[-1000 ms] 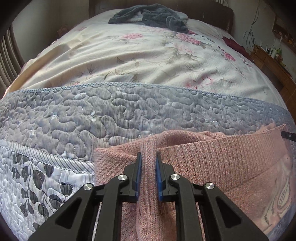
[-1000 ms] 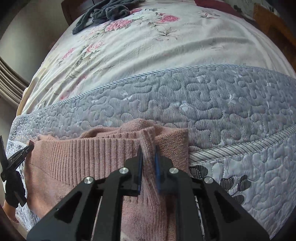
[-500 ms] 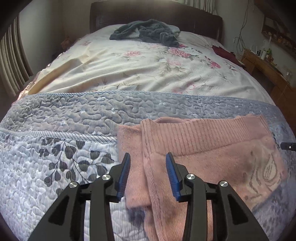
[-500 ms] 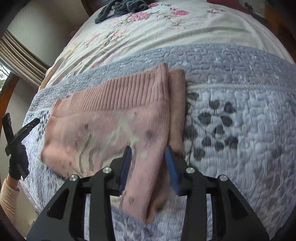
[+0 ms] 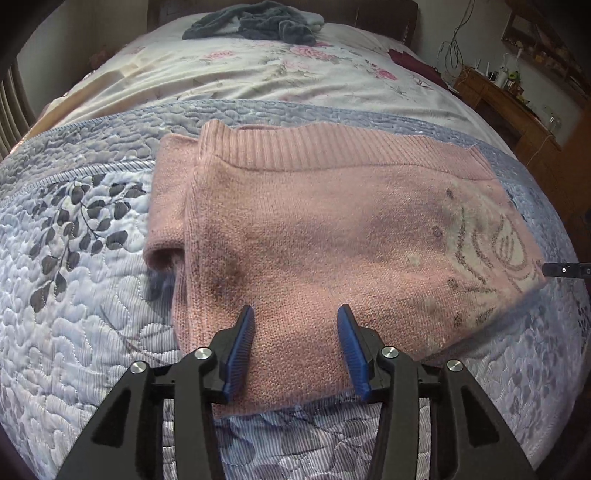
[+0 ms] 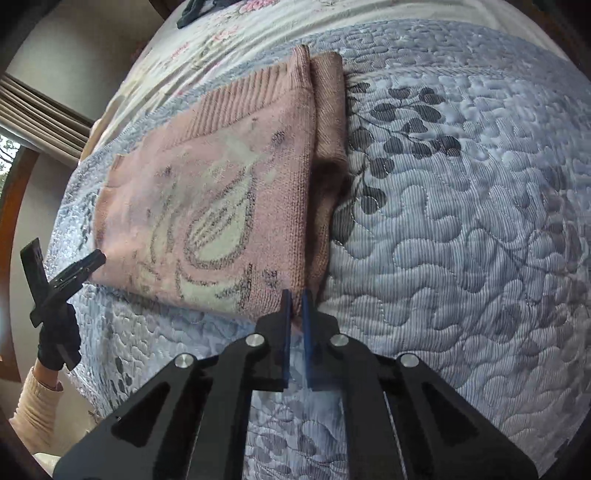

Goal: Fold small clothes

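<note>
Pink knit sweater (image 5: 332,229) lies folded flat on the blue-grey quilted bedspread (image 5: 74,332), ribbed hem toward 12 o'clock, a tucked sleeve (image 5: 166,214) peeking out along its 9 o'clock edge and a pale knitted motif at 3 o'clock. It looks soft, thick and limp, likely light but prone to sagging and to layers sliding apart if lifted by one corner. Best hold, I judge, is through all layers at the near corners, pinching deep enough to catch the tucked sleeve.

Left gripper (image 5: 295,347) hovers over the near edge at 6 o'clock, its blue pads spread wide and holding nothing. Right gripper (image 6: 294,314) sits at the sweater's near corner with its pads nearly together; a thin bit of the knit edge seems to lie between them, though whether it is truly pinched I cannot tell.

Around it, a floral sheet (image 5: 258,74) stretches toward 12 o'clock, where a dark grey garment (image 5: 251,22) is heaped well apart from the sweater. A wooden side table (image 5: 517,107) stands at 2 o'clock. Nothing blocks the sweater.
</note>
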Available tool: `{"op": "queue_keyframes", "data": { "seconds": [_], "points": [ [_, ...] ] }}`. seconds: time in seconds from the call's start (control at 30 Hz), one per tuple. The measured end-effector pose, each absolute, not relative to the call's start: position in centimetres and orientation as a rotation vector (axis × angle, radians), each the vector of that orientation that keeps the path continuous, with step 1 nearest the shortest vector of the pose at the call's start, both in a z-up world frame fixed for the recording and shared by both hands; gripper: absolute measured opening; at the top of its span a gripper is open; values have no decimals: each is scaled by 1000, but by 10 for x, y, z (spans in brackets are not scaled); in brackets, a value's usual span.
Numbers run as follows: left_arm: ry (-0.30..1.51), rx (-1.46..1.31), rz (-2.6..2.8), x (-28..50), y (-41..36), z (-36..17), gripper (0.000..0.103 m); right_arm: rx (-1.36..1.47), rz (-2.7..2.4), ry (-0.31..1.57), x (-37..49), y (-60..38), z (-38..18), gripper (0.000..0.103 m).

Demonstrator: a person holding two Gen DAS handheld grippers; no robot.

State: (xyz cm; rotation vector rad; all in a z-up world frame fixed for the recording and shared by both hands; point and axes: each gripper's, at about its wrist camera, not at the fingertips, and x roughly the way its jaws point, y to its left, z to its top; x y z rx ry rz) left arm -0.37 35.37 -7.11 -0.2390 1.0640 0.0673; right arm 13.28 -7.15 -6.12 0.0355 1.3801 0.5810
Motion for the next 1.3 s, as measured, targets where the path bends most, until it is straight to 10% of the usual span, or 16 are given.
{"op": "queue_keyframes", "data": {
  "seconds": [0.4,0.63,0.83,1.3],
  "points": [
    [1073,-259,73,0,358,-79,49,53,564,1411,136,-74,-81,16],
    [1037,-294,69,22,353,-54,54,116,574,1357,158,-81,-54,49],
    [1006,-285,50,62,339,-44,55,233,587,1386,201,-77,-61,58],
    [1060,-329,46,95,339,-77,57,344,628,1413,234,-57,-94,52]
  ]
}}
